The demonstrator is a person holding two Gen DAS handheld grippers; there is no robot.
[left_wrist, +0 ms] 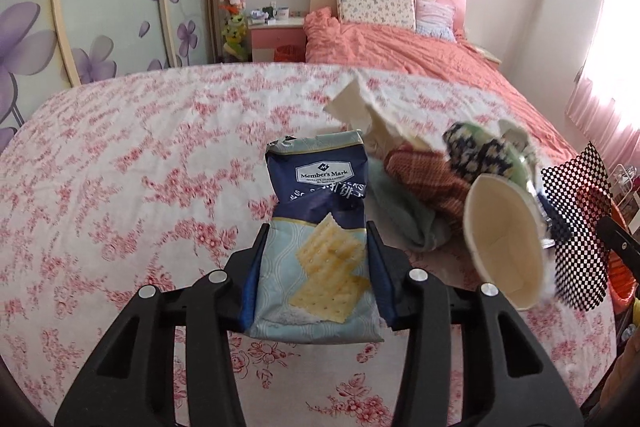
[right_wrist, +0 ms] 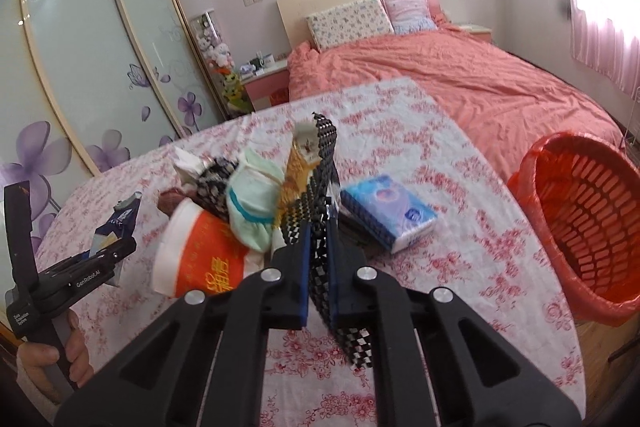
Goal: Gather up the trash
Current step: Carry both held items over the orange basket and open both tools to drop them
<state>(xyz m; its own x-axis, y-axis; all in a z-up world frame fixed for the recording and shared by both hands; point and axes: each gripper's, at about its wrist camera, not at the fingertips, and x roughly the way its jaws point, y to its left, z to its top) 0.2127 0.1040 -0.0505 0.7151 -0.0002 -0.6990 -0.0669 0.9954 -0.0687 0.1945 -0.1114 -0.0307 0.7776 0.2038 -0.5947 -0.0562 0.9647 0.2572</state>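
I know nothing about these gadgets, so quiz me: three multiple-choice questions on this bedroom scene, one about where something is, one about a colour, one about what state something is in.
1. Where does the tissue pack lie?
A. On the flowered table cover
B. Inside the basket
C. On the bed pillows

2. What colour is the mesh basket at the right?
A. Blue
B. Orange-red
C. White

3. What is the left tool doing?
A. Hanging open with nothing in it
B. Shut on the cracker packet
C. Resting inside the basket

Answers:
1. A, the pack sits flat on the pink-flowered cloth beside the pile of clutter.
2. B, its plastic lattice and liner are orange-red.
3. B, the packet stands pinched between its two fingers; the right tool likewise clamps a checkered black-and-white mesh sheet.
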